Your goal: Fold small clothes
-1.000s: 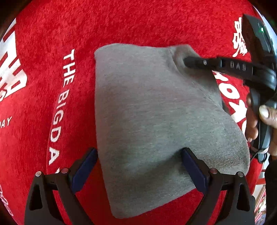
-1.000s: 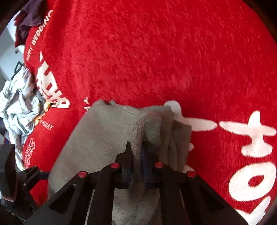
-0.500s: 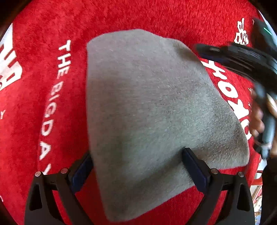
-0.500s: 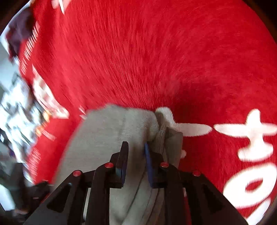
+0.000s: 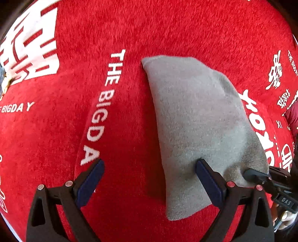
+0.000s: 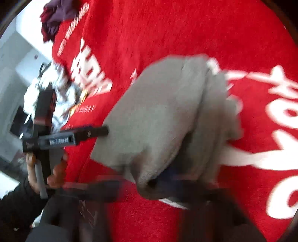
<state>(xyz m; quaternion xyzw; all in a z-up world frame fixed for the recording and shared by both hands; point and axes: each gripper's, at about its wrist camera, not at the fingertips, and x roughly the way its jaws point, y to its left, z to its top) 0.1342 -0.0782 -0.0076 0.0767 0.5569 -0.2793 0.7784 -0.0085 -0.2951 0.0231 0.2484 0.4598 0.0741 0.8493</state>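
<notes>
A folded grey garment [image 5: 201, 119] lies on the red cloth with white lettering [image 5: 74, 111]. My left gripper [image 5: 149, 178] is open and empty; its right finger [image 5: 208, 178] rests over the garment's near edge, its left finger over bare red cloth. The right gripper's tip [image 5: 257, 176] touches the garment's near right corner. In the right wrist view the picture is blurred; the grey garment [image 6: 158, 115] fills the middle, its layered edge lies at my own fingers, and whether they are shut cannot be read. The left gripper [image 6: 87, 135] shows there at the garment's left side.
A heap of crumpled white and dark clothes [image 6: 42, 93] lies at the red cloth's far left edge, with a maroon garment [image 6: 54, 16] at the far corner. A white floor or wall shows beyond the edge.
The right gripper let go of the garment's far corner and swung round to its near right corner. The left gripper shifted left, so the garment now sits right of centre.
</notes>
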